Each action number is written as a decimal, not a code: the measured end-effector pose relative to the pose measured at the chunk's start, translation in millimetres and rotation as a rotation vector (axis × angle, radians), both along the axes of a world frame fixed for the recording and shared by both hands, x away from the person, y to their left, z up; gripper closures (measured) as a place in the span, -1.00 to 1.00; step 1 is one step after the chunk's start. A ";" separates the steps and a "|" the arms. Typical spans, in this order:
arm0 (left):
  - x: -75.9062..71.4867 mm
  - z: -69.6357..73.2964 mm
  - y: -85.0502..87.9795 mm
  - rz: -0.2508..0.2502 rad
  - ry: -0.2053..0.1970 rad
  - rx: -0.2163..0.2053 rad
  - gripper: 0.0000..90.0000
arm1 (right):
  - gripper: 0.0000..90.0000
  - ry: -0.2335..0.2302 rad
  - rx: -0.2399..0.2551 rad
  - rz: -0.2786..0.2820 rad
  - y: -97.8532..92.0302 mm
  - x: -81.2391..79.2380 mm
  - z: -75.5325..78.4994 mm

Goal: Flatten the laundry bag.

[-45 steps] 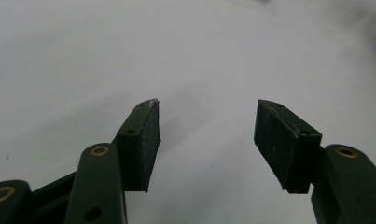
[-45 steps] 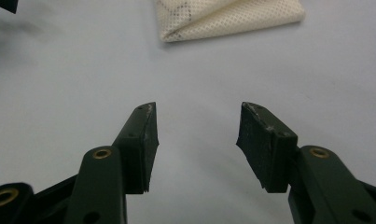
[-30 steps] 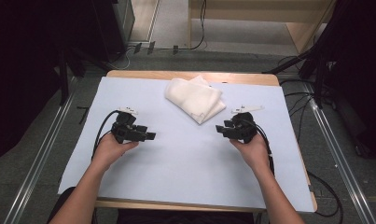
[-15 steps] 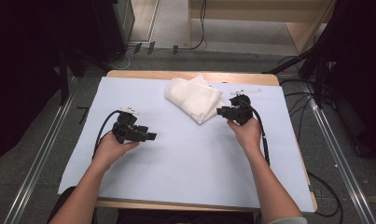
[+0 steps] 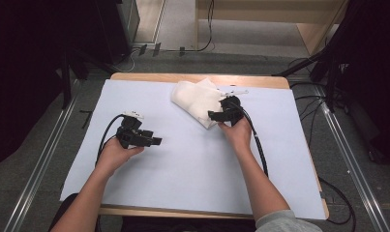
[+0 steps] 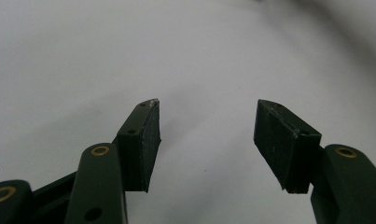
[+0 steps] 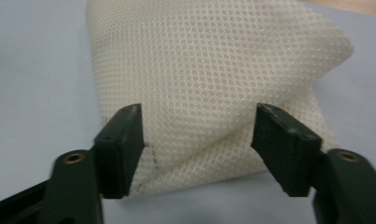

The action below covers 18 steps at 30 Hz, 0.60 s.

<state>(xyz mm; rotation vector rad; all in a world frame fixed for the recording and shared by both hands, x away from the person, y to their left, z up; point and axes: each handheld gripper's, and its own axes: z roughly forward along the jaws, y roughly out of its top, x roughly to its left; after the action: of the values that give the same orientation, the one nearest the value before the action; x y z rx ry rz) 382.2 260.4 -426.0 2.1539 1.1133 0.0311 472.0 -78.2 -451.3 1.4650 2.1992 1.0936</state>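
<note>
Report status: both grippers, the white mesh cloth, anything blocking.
Left gripper open, over bare sheet. Right gripper open, jaws straddling near corner of white mesh cloth, not closed on it. Nothing in the way.

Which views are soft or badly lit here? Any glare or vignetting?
High view: evenly lit, no glare on the pale table cover, surroundings very dark. Left gripper view: dim, grey, shading darker toward the upper right corner; jaws sharp. Right gripper view: mesh cloth crisp in the middle, softer toward its far edge; nearest gripper parts blurred.
</note>
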 end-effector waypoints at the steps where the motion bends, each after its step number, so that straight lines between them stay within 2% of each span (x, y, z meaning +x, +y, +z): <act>1: 0.2 -0.2 0.1 0.000 0.001 0.002 -0.07 | -0.35 0.000 0.000 0.000 0.0 0.0 0.0; 3: 0.5 -0.6 0.1 0.000 0.002 0.003 -0.07 | -0.40 0.007 -0.007 -0.010 5.4 2.1 -5.0; 5: 0.7 -1.0 0.1 0.001 0.001 0.004 -0.07 | -0.33 0.030 -0.006 -0.013 10.5 6.5 -12.9; 7: 0.7 -1.2 0.2 0.003 0.001 0.004 -0.07 | -0.27 0.038 0.001 -0.020 11.3 7.2 -14.6; 8: 1.0 -1.6 0.5 0.005 0.001 0.005 -0.07 | -0.13 0.031 0.005 -0.019 11.7 7.8 -17.2; 10: 1.2 -1.8 0.6 0.008 0.002 0.006 -0.07 | -0.08 0.029 -0.004 -0.019 12.0 7.7 -17.4; 12: 1.8 -2.3 0.9 0.008 0.005 0.008 -0.07 | 0.16 0.025 -0.015 -0.005 12.3 7.0 -17.2; 14: 2.0 -2.6 0.8 0.012 0.004 0.009 -0.07 | 0.39 0.036 0.009 -0.003 12.1 6.5 -16.8; 16: 1.9 -2.2 1.0 0.010 0.006 0.009 -0.07 | 0.45 0.044 0.022 -0.002 12.2 6.2 -16.4; 18: 1.7 -2.2 1.1 0.011 0.002 0.007 -0.07 | 0.69 0.058 0.030 -0.001 12.6 5.2 -15.1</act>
<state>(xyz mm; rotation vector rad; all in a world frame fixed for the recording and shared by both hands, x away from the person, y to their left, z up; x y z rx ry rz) 383.9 261.5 -428.3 2.1546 1.1282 0.0387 477.2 -65.7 -466.4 1.5283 2.2304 1.1018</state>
